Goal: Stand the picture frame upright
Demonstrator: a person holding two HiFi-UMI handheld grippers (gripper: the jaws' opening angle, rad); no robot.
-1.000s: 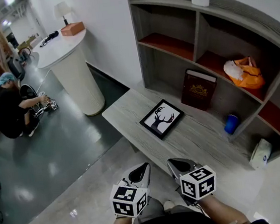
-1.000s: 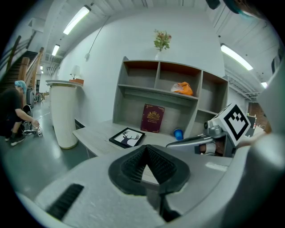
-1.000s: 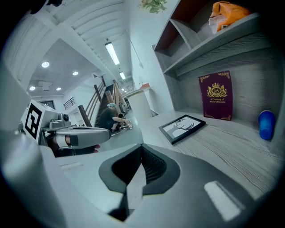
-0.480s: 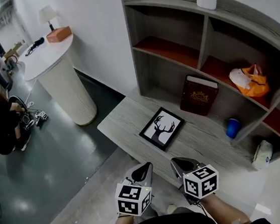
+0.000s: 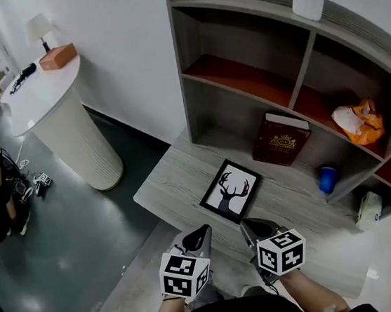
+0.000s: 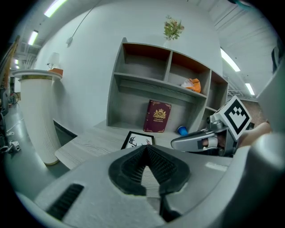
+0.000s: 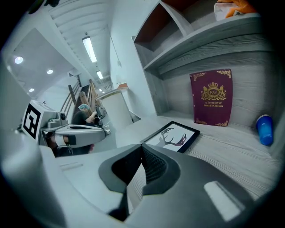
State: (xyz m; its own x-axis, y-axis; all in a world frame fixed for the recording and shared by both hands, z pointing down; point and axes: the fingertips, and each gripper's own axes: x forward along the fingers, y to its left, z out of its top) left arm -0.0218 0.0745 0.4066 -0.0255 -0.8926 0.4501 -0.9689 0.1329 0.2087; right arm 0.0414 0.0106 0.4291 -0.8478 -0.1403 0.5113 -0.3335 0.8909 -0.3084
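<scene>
Both clenched and empty, my left hand-held gripper (image 5: 199, 234) and right hand-held gripper (image 5: 250, 227) hover short of the picture frame (image 5: 230, 190), flat on the surface (image 5: 164, 187). It looks light, stiff, probably glazed; I'd pinch its near rim.

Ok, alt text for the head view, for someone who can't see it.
A black-framed deer silhouette picture lies flat on a grey wooden desk, with the shut left tool and shut right tool side by side near the desk's front edge. A maroon book stands behind it in the grey wooden shelf unit.
</scene>
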